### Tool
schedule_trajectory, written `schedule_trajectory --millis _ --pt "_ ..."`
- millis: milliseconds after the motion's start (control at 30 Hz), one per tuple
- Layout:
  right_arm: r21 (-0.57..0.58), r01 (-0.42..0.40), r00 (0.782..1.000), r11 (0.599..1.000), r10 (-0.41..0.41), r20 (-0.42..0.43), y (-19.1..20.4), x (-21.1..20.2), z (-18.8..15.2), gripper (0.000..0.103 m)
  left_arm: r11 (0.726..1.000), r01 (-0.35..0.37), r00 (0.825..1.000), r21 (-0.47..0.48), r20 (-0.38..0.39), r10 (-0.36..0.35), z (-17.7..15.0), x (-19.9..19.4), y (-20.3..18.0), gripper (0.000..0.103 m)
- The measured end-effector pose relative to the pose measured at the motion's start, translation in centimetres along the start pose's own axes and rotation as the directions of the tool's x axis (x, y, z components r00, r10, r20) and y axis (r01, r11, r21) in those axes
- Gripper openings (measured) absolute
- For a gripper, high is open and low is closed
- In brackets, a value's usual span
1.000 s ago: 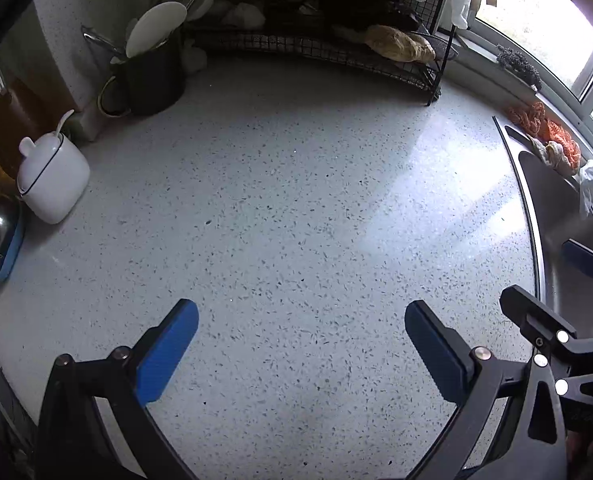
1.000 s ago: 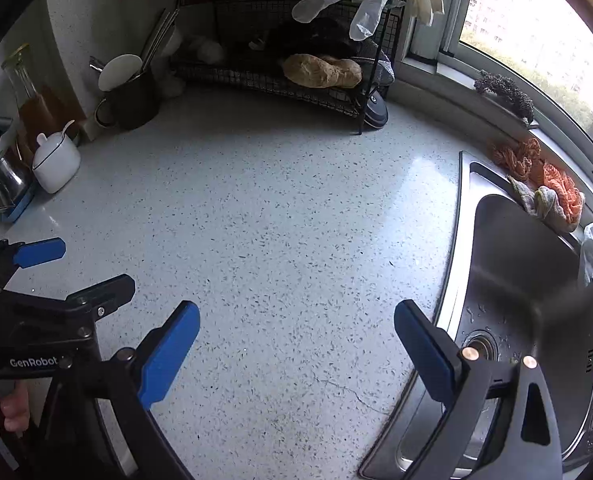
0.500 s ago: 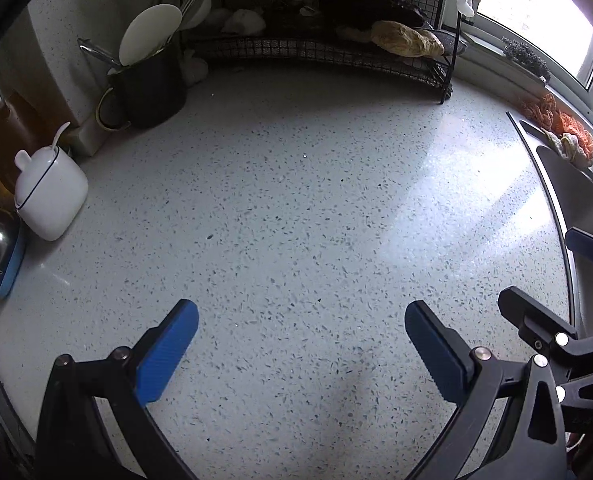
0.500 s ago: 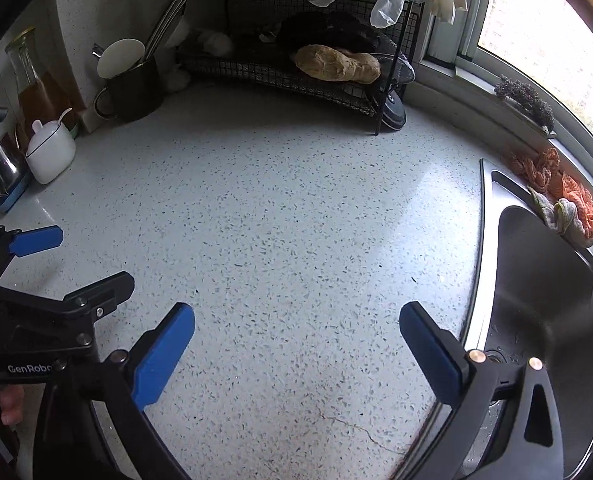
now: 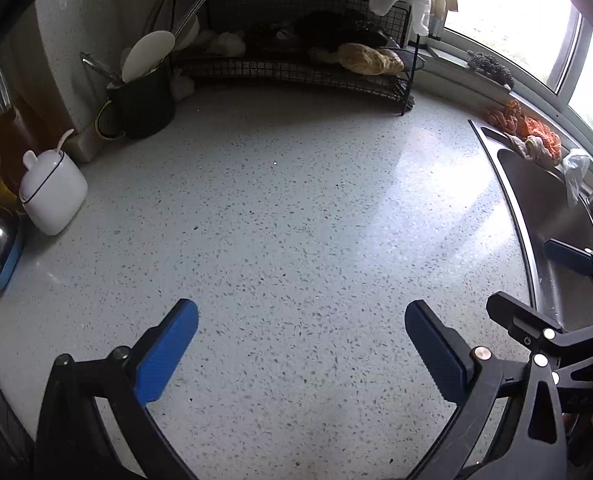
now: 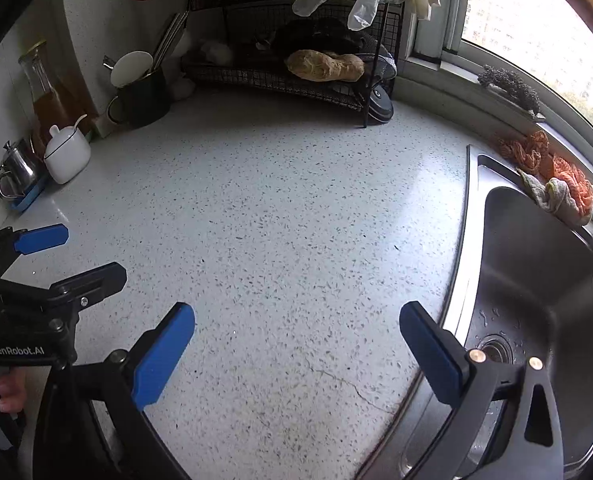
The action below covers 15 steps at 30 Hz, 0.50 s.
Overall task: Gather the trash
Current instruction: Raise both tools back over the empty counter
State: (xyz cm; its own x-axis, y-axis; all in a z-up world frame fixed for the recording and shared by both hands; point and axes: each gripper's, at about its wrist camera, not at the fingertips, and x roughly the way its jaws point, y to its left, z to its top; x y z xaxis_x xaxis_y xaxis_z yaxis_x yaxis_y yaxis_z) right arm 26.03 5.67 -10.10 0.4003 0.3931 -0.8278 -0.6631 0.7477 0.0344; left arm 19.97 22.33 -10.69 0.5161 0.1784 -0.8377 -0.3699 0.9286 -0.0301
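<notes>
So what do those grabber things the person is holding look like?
Each hand-held gripper is a black plastic frame with two long fingers, tipped with flat blue pads. Small silver and brass-coloured screws dot the joints. The left hand-held gripper shows white "GenRobot.AI" lettering in the right wrist view. The right hand-held gripper looks the same. No cables show. No sleeve is visible.

Occluded and cropped regions.
The sink point(image 6: 536, 280) is cut off at right; dark rack point(image 5: 296, 68) contents cannot be identified.
</notes>
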Motion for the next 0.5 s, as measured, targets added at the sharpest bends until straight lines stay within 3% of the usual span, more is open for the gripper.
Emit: schedule_trajectory --millis 167,500 --pt "0.062 0.015 0.998 0.998 -0.018 0.055 -1.4 -4.9 -3.7 0.102 0.995 0.043 0.998 0.089 0.051 -0.048 -2.0 -3.7 -3.5 0.102" --pt "0.144 0.1 0.985 0.985 -0.119 0.128 -4.9 -15.8 -13.9 0.102 0.972 0.117 0.987 0.202 0.084 -0.136 -10.2 -11.5 -11.8 0.102"
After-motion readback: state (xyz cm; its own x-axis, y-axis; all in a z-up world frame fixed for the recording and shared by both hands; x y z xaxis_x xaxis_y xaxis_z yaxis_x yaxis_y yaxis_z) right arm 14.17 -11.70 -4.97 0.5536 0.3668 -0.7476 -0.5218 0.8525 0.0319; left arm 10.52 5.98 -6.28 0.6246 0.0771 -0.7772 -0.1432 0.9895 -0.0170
